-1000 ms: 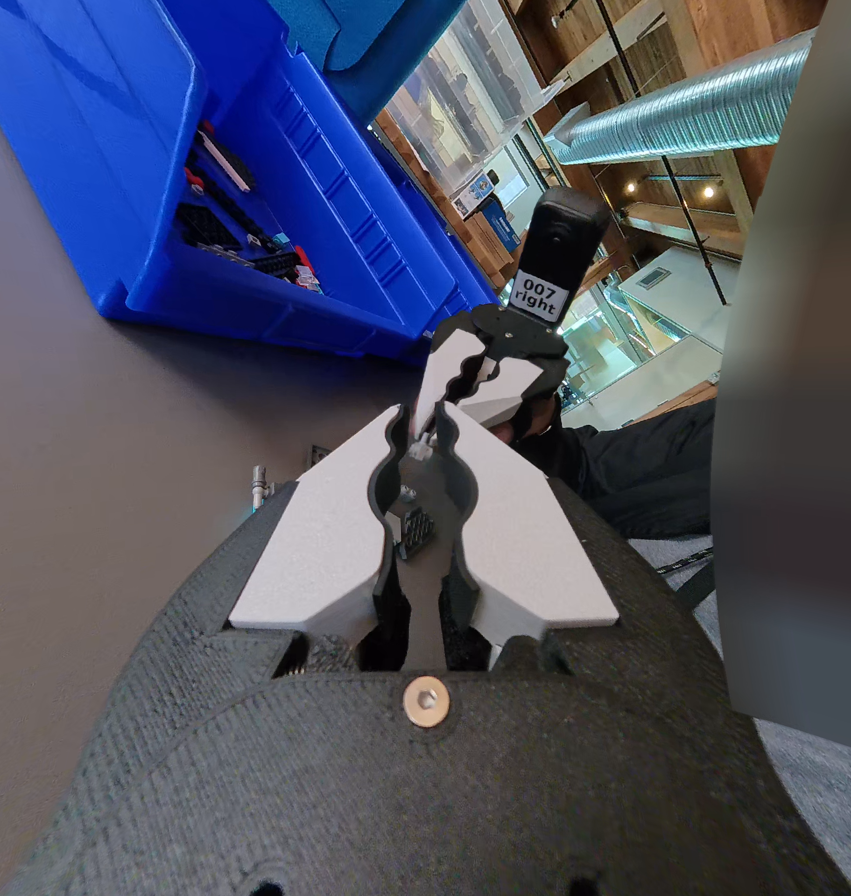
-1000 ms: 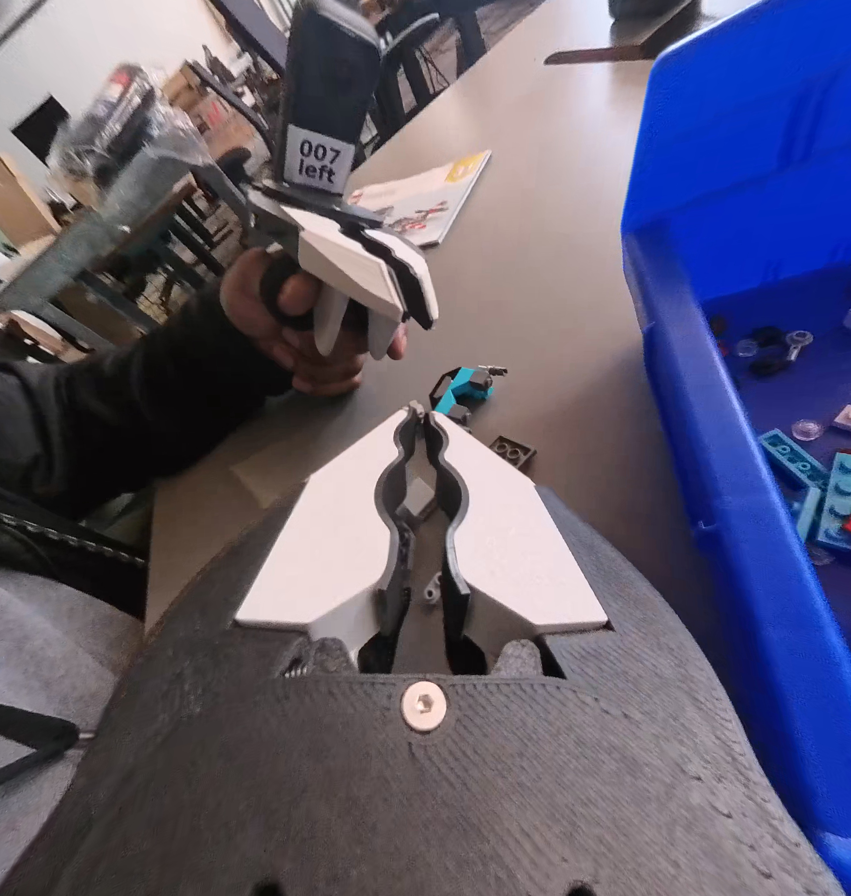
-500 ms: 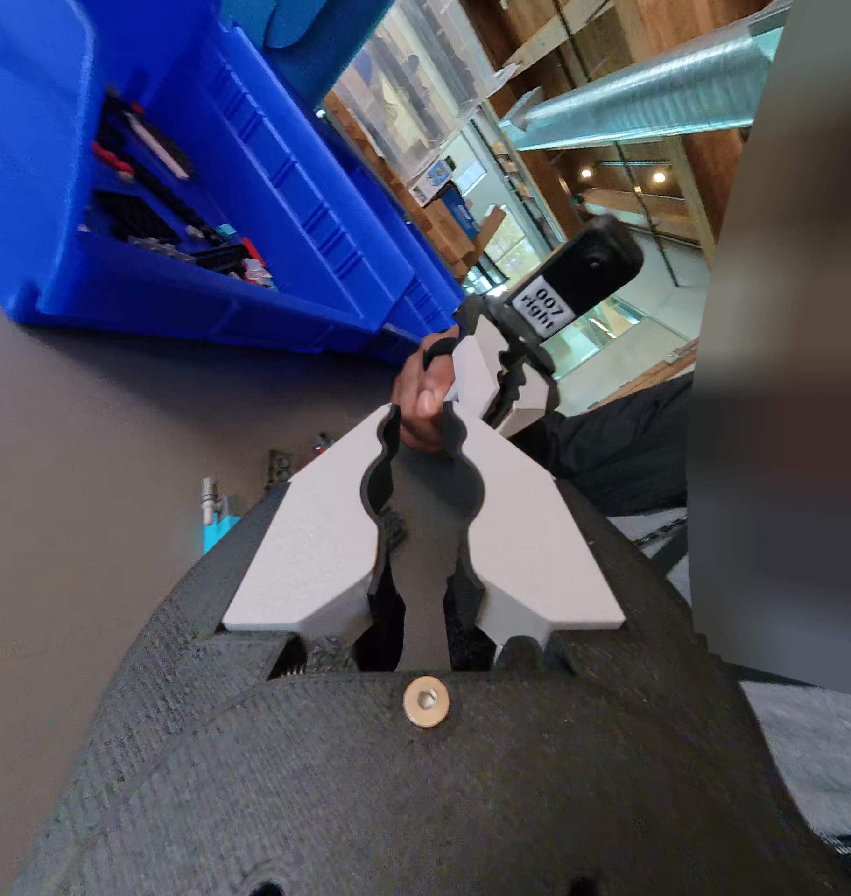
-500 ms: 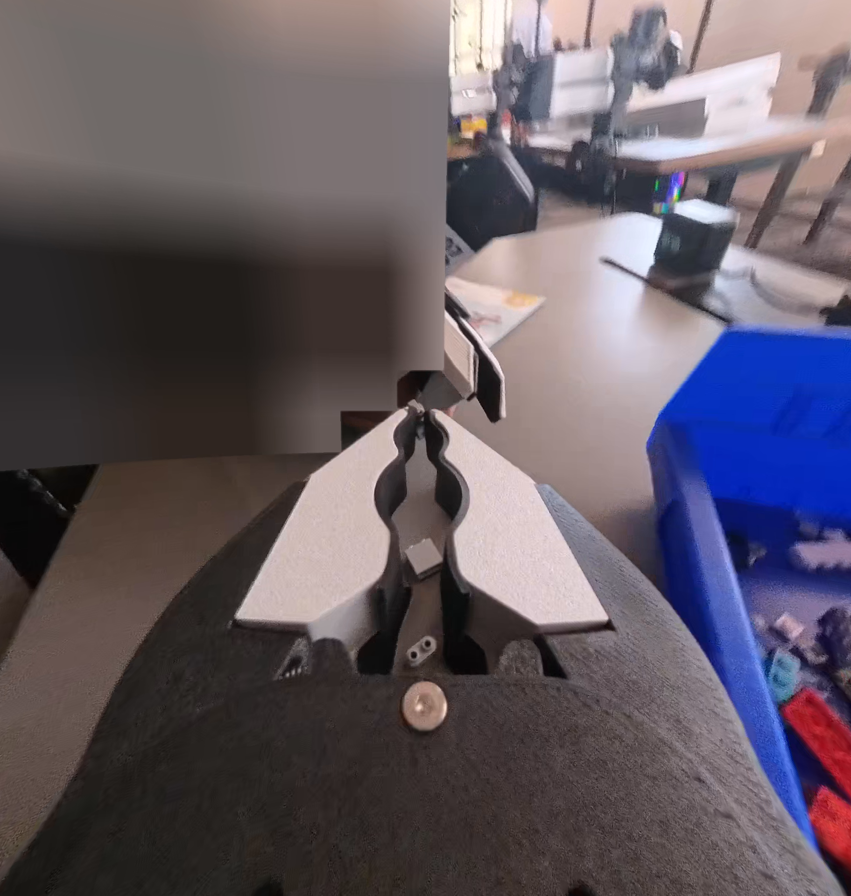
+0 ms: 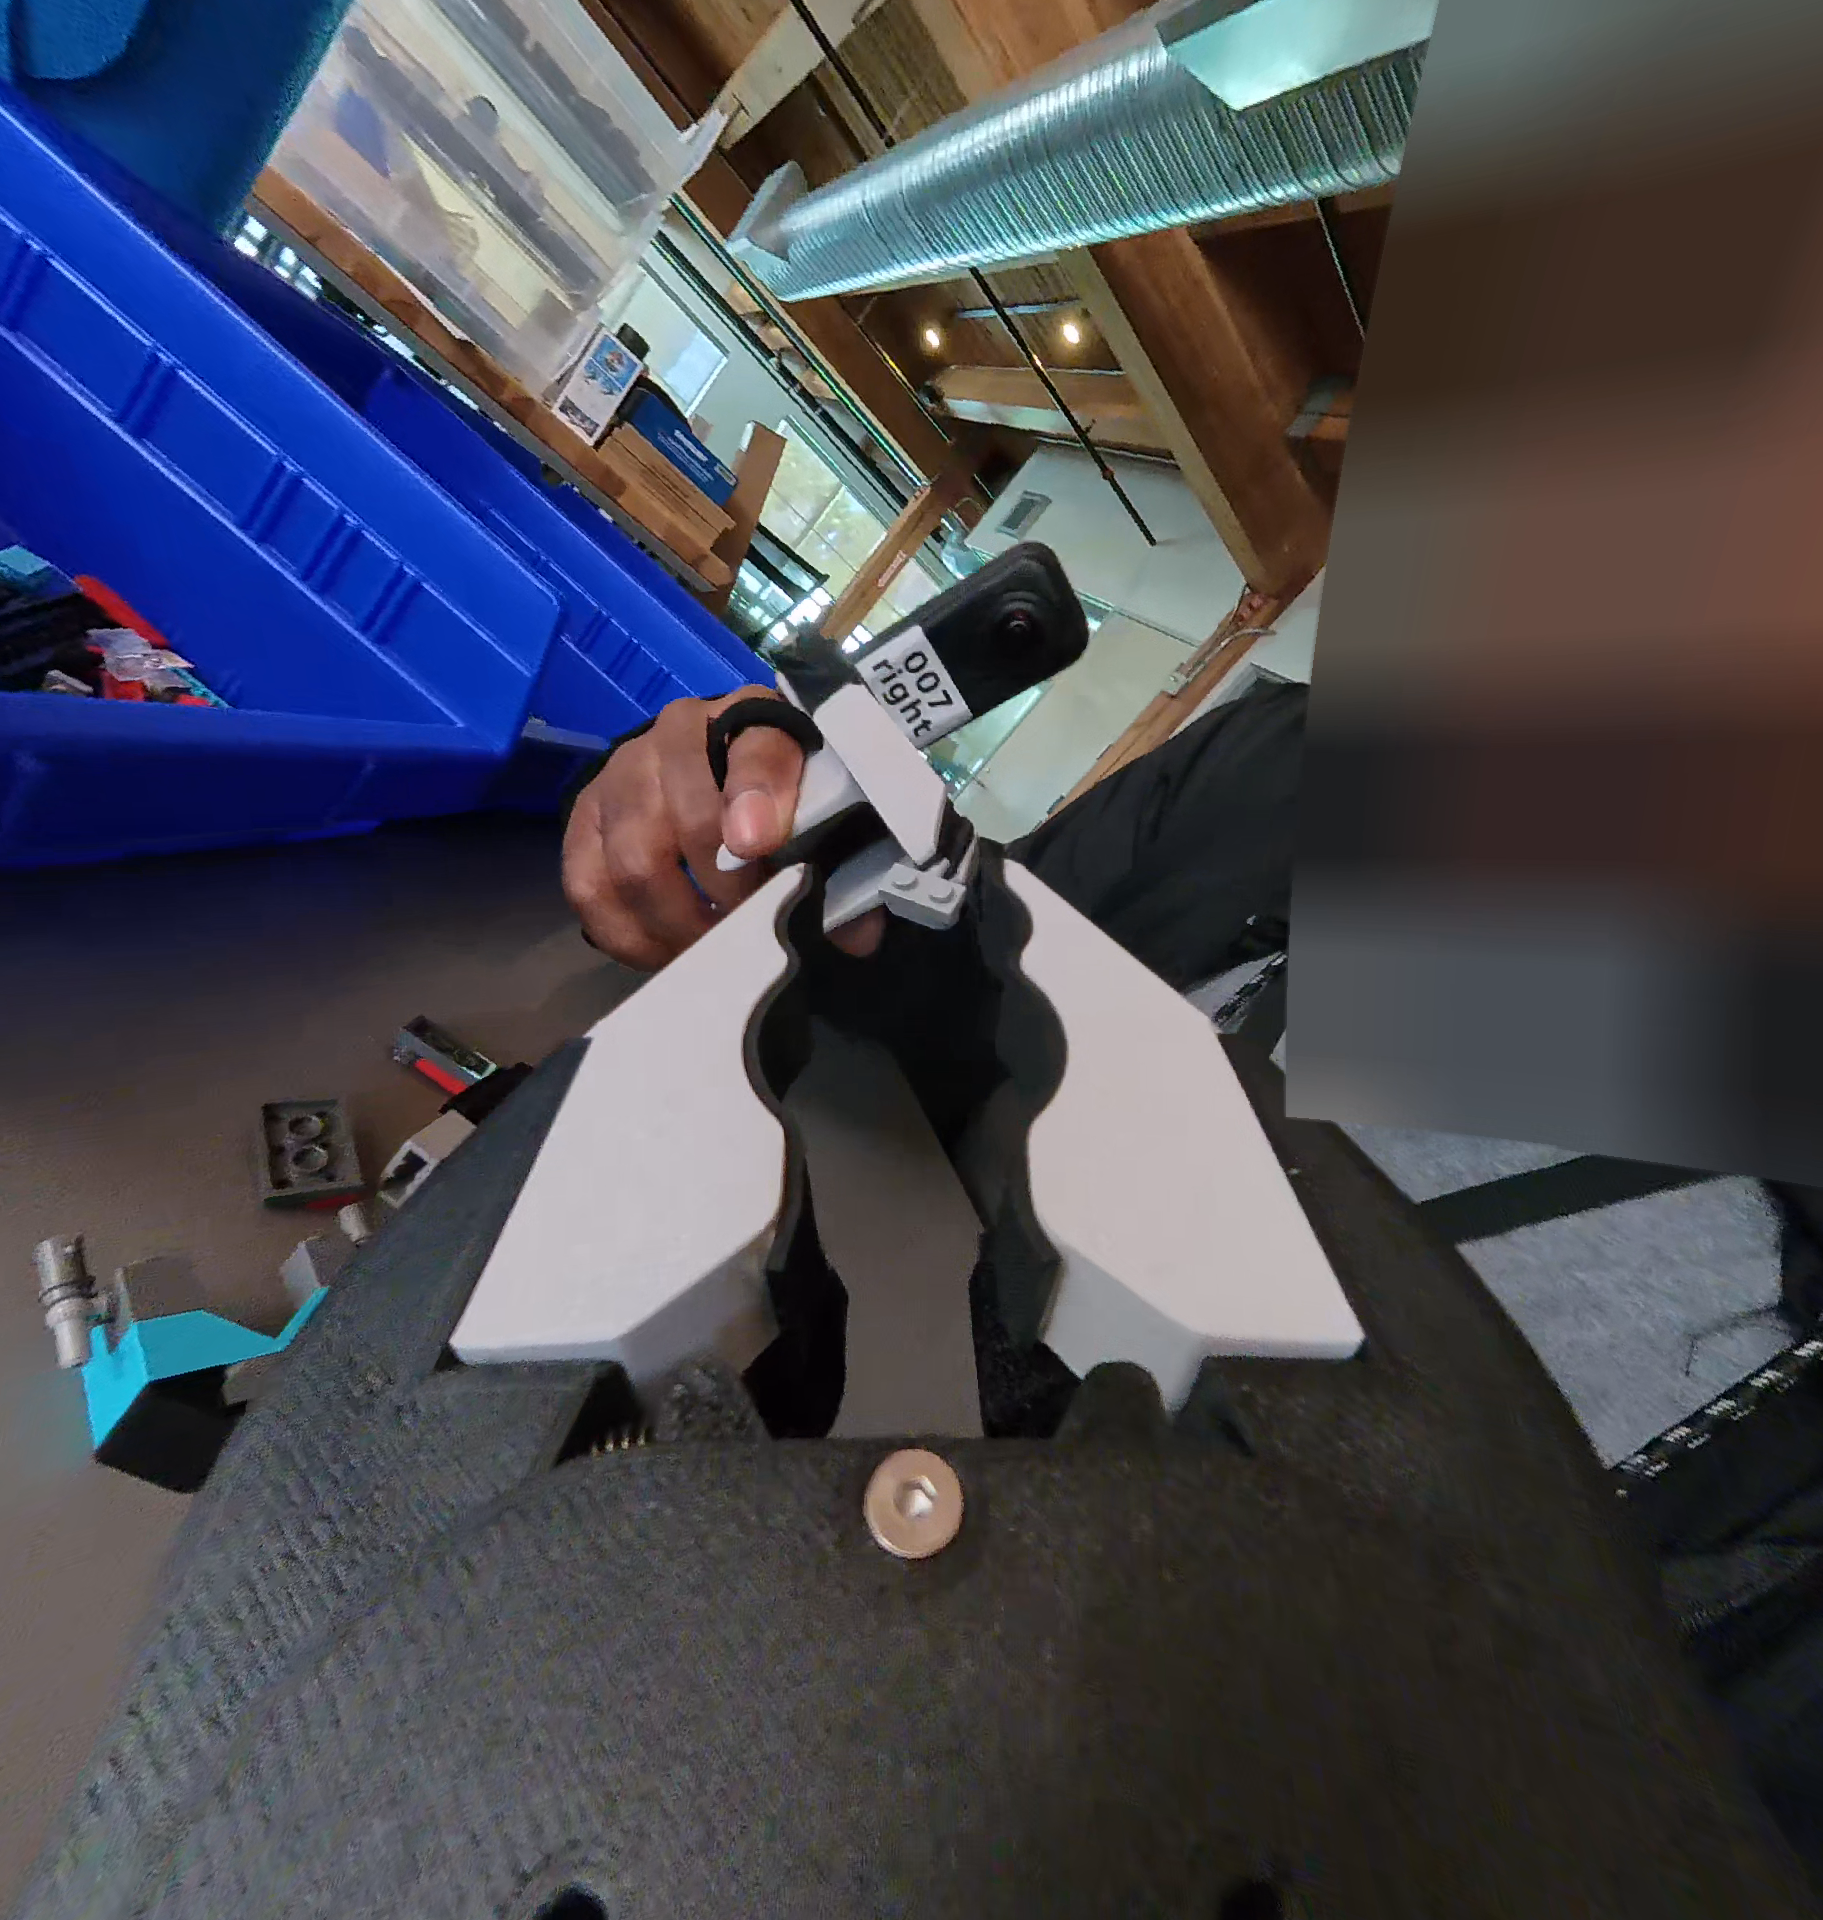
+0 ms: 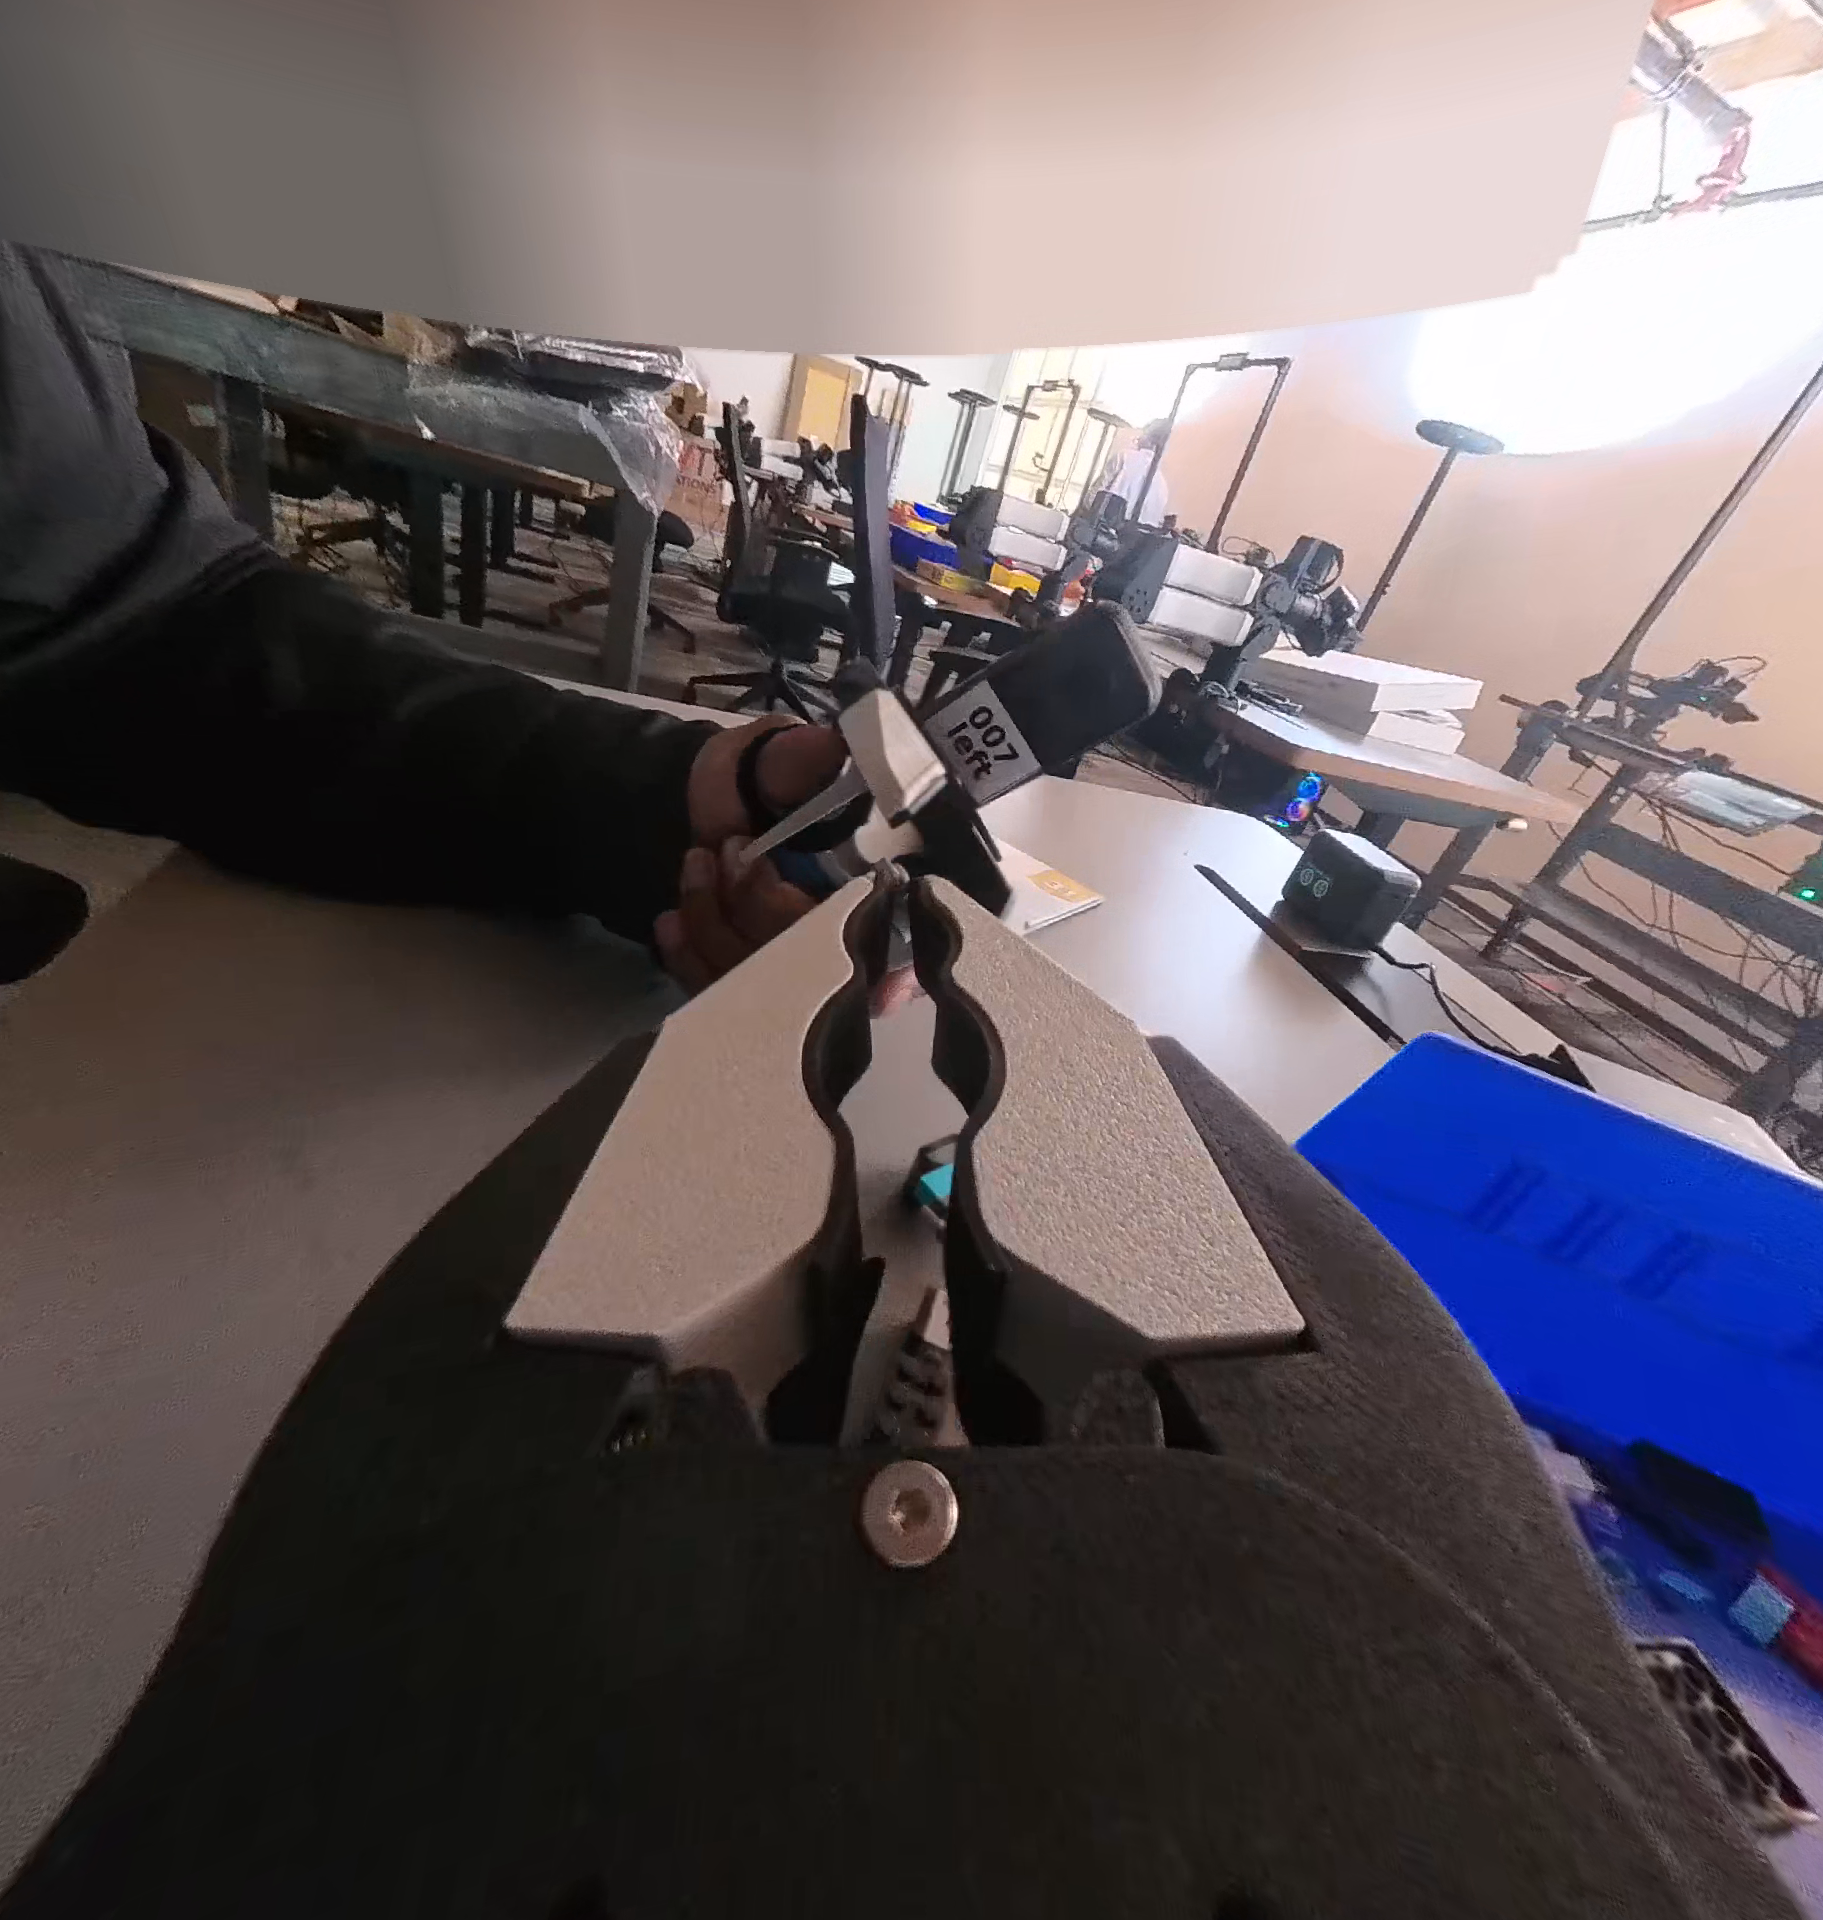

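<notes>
I read left gripper (image 5: pixel 891 904) as spread wide, nothing between fingers; right gripper (image 6: pixel 894 881) narrowed to slit at tips, pinching small grey brick (image 5: pixel 922 896); brick plain only in left wrist view, a mere sliver in right wrist view; grippers tip to tip above grey table (image 5: pixel 159 1018). Left view alone gives me loose dark grey plate (image 5: pixel 306 1143) and teal piece (image 5: pixel 174 1351) on table; both views show blue bin (image 6: pixel 1613 1247), beside right gripper.
</notes>
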`<state>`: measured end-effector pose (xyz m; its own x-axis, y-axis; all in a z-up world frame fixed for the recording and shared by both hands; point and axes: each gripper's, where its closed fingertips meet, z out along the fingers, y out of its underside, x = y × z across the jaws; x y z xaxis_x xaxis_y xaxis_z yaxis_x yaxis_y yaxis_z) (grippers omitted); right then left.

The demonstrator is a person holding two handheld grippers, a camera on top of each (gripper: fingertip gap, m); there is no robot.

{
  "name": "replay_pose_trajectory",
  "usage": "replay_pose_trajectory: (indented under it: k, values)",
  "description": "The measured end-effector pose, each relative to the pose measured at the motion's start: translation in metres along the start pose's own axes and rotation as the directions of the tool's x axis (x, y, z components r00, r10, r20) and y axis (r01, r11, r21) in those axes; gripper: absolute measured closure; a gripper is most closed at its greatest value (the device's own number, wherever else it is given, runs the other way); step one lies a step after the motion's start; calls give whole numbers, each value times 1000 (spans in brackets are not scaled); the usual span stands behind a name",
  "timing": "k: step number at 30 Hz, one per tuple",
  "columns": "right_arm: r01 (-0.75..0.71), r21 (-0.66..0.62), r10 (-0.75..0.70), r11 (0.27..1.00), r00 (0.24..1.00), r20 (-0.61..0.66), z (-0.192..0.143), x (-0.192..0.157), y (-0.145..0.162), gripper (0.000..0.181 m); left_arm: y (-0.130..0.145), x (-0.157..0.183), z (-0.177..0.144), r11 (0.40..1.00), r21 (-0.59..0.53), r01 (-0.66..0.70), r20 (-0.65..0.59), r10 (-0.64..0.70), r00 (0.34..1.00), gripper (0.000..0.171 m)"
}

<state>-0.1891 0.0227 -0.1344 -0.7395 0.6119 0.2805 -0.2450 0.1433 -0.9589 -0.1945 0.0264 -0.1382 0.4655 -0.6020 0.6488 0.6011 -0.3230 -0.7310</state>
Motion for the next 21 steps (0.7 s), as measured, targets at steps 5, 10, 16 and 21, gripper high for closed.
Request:
replay_pose_trajectory:
  k: [5, 10, 16, 21]
  values:
    - [-61, 7, 61, 998, 998, 19, 2, -1, 0, 177, 8, 2, 4, 999, -39, 6, -21, -6, 1000, 140]
    - [-119, 21, 118, 993, 992, 48, 2, -4, -2, 177, 14, 6, 7, 998, -62, 12, -51, -15, 999, 141]
    - [-230, 21, 228, 973, 970, 89, 2, -3, -1, 177, 13, 12, 8, 998, -47, 35, -103, -40, 994, 146]
    - [-299, 9, 295, 954, 946, 133, 3, -6, -1, 177, 13, 14, 10, 997, -38, 60, -131, -64, 989, 147]
